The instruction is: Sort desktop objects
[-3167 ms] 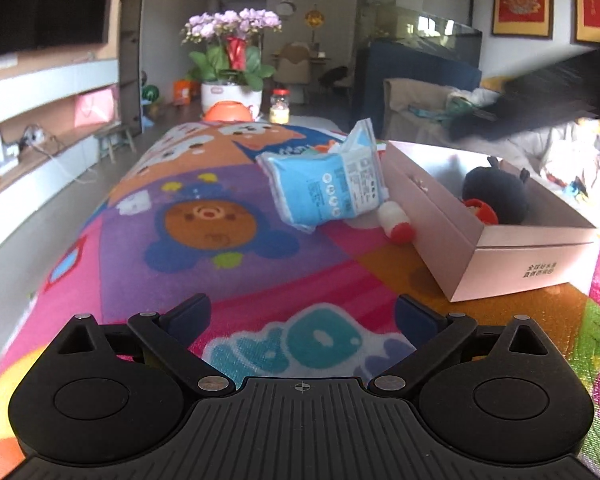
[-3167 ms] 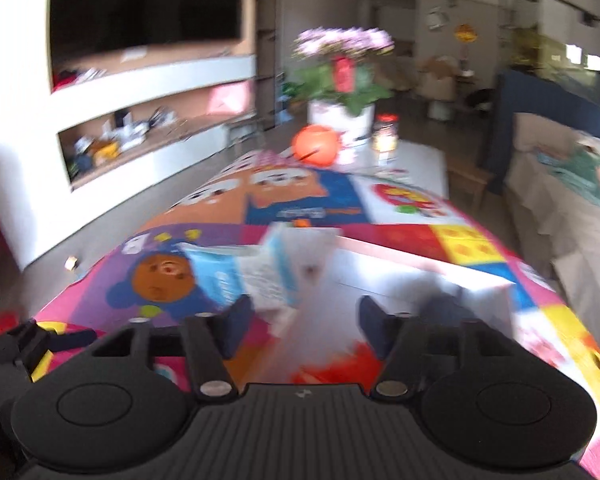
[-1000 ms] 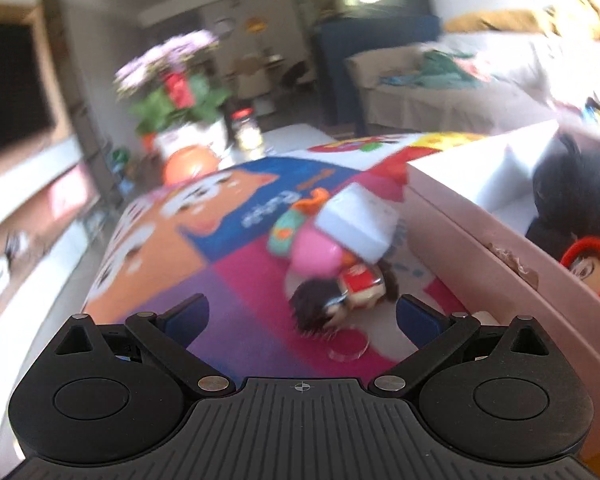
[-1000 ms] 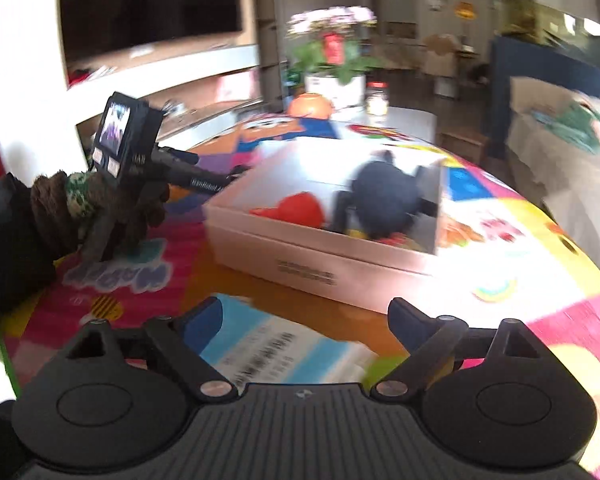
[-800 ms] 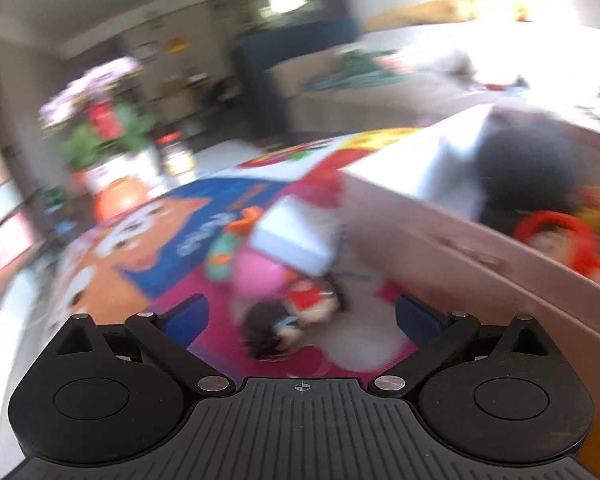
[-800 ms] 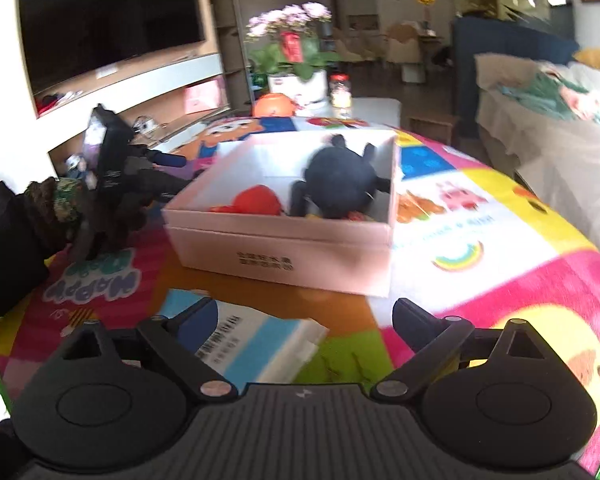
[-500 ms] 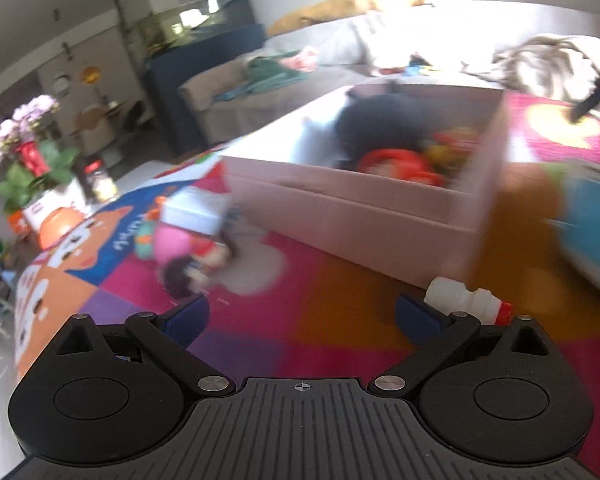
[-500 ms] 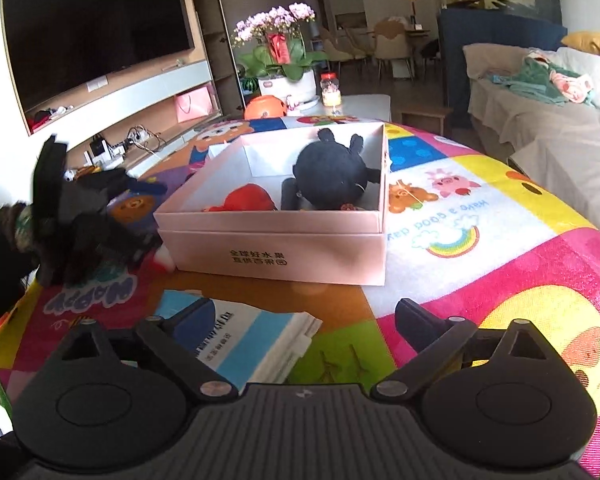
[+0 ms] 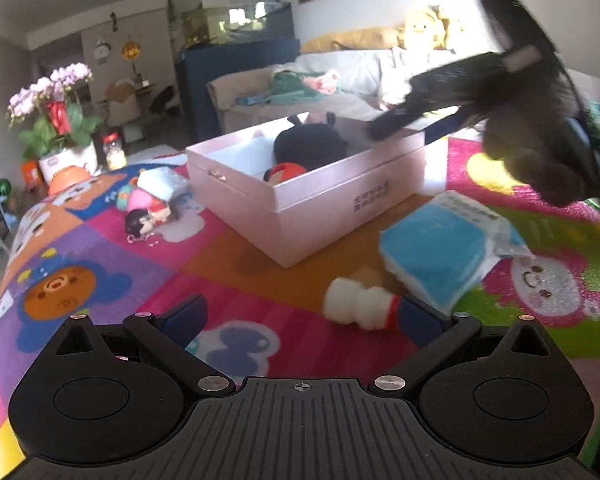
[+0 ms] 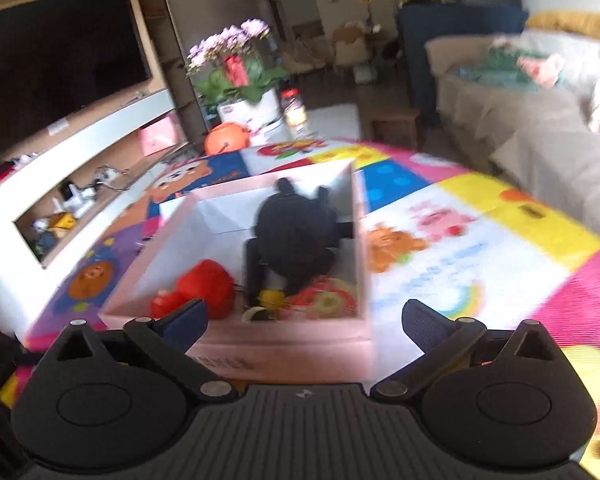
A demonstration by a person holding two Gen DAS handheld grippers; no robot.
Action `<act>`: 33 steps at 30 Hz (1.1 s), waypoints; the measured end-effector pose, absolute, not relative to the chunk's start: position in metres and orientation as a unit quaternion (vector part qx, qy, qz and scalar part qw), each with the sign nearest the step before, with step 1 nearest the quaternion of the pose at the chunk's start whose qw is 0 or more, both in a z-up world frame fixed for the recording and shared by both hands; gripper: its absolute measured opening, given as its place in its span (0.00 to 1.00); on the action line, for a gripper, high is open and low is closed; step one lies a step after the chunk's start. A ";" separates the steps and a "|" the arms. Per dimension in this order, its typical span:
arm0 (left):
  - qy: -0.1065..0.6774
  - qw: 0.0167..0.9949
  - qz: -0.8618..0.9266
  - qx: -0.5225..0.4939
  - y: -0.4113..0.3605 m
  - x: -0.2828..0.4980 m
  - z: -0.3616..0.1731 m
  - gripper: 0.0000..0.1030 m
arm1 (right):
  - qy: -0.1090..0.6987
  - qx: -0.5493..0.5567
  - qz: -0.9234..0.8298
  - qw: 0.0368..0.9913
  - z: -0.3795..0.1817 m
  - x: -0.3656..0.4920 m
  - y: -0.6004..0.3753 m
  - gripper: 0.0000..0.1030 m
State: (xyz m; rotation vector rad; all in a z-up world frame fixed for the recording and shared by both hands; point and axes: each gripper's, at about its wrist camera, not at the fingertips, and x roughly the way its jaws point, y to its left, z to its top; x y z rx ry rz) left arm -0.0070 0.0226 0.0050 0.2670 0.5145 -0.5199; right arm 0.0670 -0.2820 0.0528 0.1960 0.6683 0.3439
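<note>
A pink open box (image 9: 340, 216) stands mid-table with a black plush (image 9: 310, 146) and a red toy (image 9: 286, 172) inside. In front of it lie a blue tissue pack (image 9: 440, 256) and a small white bottle with a red cap (image 9: 360, 306). My left gripper (image 9: 304, 316) is open, and the bottle lies just ahead of its right finger. My right gripper (image 10: 304, 316) hovers at the box's near wall (image 10: 284, 354); its jaws are opening, with nothing gripped. It looks down on the black plush (image 10: 296, 236) and the red toy (image 10: 208, 288). A gloved hand (image 9: 540, 152) holds it over the box's right end.
A doll (image 9: 144, 218), a pink toy (image 9: 140, 200) and a white pack (image 9: 162, 184) lie left of the box on the cartoon mat (image 9: 80, 288). An orange bowl (image 9: 68, 178) and potted orchid (image 9: 60, 128) stand at the far end. A sofa (image 10: 540, 140) runs along the right.
My left gripper's view swung right from the toy pile to the bottle and the tissue pack. My right gripper left the tissue pack on the table, moved up to the box, and its jaws widened.
</note>
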 end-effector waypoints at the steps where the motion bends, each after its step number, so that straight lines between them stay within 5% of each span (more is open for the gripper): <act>1: 0.253 0.925 -0.254 0.128 0.021 -0.008 0.005 1.00 | 0.329 0.101 0.175 0.922 0.052 0.071 -0.277 1.00; 11: 0.278 0.936 -0.164 0.139 0.012 -0.004 0.000 1.00 | 0.286 -0.016 0.223 0.932 0.064 0.005 -0.259 1.00; 18: 0.304 0.940 -0.121 0.096 0.020 -0.002 0.003 1.00 | 0.295 -0.229 0.147 0.916 0.029 -0.035 -0.237 1.00; 33: 0.315 0.933 -0.146 0.095 -0.008 0.005 0.006 1.00 | 0.367 -0.017 0.129 0.921 0.009 -0.040 -0.279 1.00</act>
